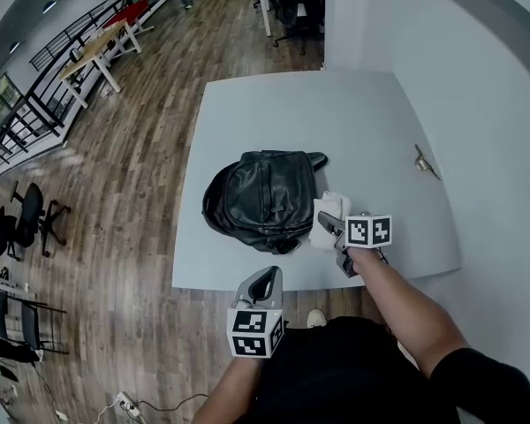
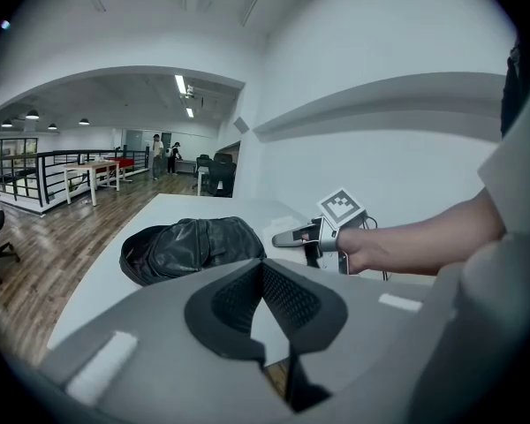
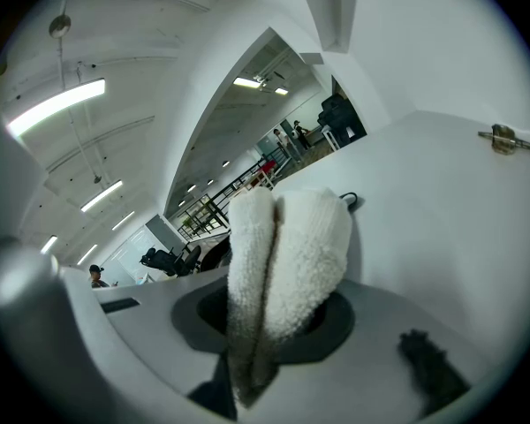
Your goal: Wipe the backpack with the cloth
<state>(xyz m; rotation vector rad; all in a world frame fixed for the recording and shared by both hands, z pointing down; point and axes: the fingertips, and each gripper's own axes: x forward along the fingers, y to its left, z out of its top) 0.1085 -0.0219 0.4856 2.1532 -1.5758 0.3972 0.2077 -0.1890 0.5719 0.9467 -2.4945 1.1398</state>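
Note:
A black leather backpack (image 1: pixel 261 200) lies flat in the middle of the pale grey table (image 1: pixel 291 113). It also shows in the left gripper view (image 2: pixel 194 246). My right gripper (image 1: pixel 327 225) hovers just right of the backpack, shut on a folded white cloth (image 1: pixel 332 207). In the right gripper view that cloth (image 3: pixel 287 246) fills the space between the jaws and hides most of the backpack. My left gripper (image 1: pixel 267 277) hangs at the table's near edge, below the backpack. Its pads (image 2: pixel 287 299) meet at the tips with nothing held. From the left gripper view, the right gripper (image 2: pixel 291 235) sits beside the backpack.
A small metal fitting (image 1: pixel 424 162) lies on the table's right side, also seen in the right gripper view (image 3: pixel 503 137). A white wall runs close along the right. Wooden floor, office chairs (image 1: pixel 22 215) and desks (image 1: pixel 102 47) lie to the left and beyond.

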